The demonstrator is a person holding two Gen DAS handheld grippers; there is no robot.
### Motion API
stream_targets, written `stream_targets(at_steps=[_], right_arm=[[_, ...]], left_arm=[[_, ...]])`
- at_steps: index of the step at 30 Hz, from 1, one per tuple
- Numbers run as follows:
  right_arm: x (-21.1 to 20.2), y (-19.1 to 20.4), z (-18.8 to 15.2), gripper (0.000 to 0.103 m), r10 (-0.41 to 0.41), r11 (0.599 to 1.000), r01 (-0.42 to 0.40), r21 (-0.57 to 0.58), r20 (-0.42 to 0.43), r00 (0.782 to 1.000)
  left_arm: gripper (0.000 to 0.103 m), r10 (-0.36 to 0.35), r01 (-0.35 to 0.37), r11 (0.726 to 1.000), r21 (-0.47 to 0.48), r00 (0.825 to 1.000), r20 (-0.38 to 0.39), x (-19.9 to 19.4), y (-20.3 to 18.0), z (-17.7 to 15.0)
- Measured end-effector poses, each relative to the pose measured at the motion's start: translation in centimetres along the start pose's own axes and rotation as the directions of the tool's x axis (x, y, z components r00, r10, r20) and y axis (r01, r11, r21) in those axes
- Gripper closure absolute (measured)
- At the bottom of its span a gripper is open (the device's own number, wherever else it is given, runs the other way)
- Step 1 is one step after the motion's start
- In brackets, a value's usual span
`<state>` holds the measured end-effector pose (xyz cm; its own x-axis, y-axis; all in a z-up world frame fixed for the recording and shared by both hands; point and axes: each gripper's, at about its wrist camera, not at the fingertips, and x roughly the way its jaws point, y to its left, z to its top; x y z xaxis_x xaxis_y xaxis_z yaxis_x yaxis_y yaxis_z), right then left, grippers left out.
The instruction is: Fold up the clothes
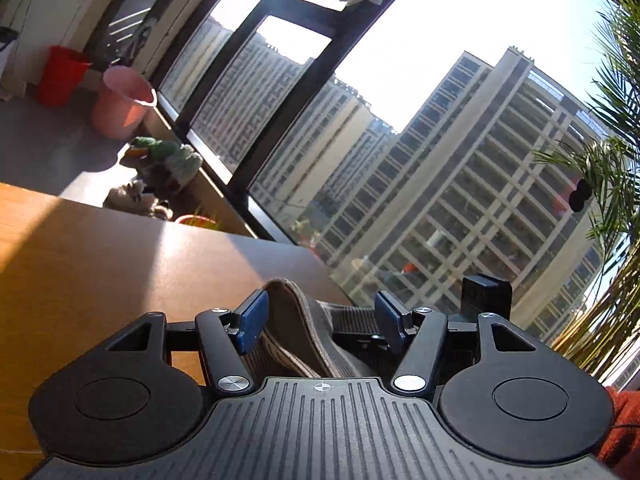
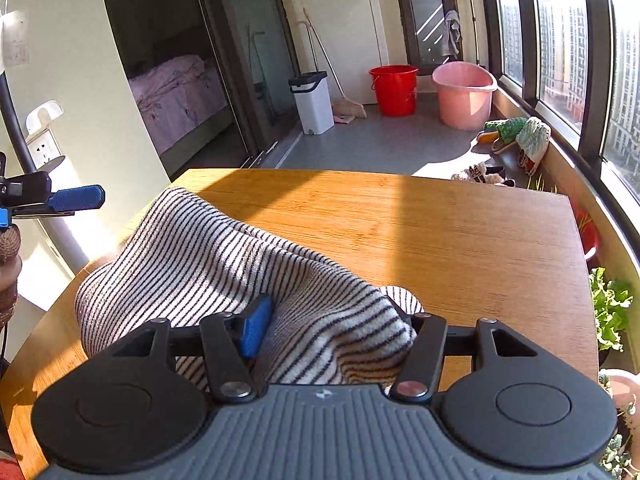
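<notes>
A black-and-white striped garment (image 2: 208, 264) lies crumpled on the left part of the wooden table (image 2: 440, 232). My right gripper (image 2: 332, 328) stands open at its near end. A fold of the cloth is heaped between the jaws and covers the right finger, so only the left blue pad (image 2: 256, 330) shows. My left gripper (image 1: 322, 320) is open too, tilted up toward the window, with a shaded fold of the striped garment (image 1: 296, 320) lying loosely between its blue pads. In the right wrist view one blue pad of the left gripper (image 2: 78, 198) shows at the far left, above the table edge.
The table edge (image 1: 240, 236) runs close to a large window (image 1: 400, 160). On the floor beyond are a red bucket (image 2: 394, 88), a pink tub (image 2: 464, 94), a white bin (image 2: 314, 102) and slippers (image 2: 516, 136). Potted plants (image 2: 610, 308) stand at the right.
</notes>
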<state>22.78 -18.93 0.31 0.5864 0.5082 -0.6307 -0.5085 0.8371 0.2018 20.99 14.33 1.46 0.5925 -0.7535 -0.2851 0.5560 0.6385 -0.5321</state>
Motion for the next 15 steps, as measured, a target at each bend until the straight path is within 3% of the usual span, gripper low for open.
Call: stream_targets(at_steps=[2,5,8,9,12,13,15], right_arm=[[-0.1,0.1,0.2,0.046,-0.004,1.000,0.004,-0.007,0.004,1.000],[-0.3,0.4,0.4,0.045,-0.010,1.000,0.010,-0.018,0.009,1.000],[-1.9,0.3,0.7,0.035,-0.024,0.999,0.026,-0.028,0.044,0.999],[-3.0,0.5,0.7,0.034,-0.068,0.997,0.072,-0.041,0.085,0.994],[-6.3,1.2,0.6,0.035,-0.194,0.975,0.213,-0.068,0.211,0.958],[-7.3,1.9,0.4,0.036,-0.193,0.970,0.223,-0.093,0.253,0.948],[-8.8,3.1,0.2,0.057,-0.154,0.974,0.198,-0.113,0.311,0.938]], left_arm=[[0.040,-0.004,0.009,0.990,0.141,1.000,-0.030,2.1,-3.8,-0.6],[0.039,0.045,-0.012,0.955,0.296,0.994,-0.105,7.0,-6.8,-2.7],[0.049,0.174,-0.111,0.947,0.300,0.966,-0.193,10.6,-5.8,-4.5],[0.048,0.218,-0.149,0.940,0.307,0.954,-0.206,11.3,-5.2,-5.0],[0.046,0.242,-0.184,0.944,0.273,0.950,-0.197,11.2,-4.5,-4.6],[0.046,0.255,-0.198,0.942,0.272,0.948,-0.192,11.0,-4.5,-4.4],[0.045,0.271,-0.211,0.935,0.284,0.944,-0.190,11.1,-4.6,-4.3]])
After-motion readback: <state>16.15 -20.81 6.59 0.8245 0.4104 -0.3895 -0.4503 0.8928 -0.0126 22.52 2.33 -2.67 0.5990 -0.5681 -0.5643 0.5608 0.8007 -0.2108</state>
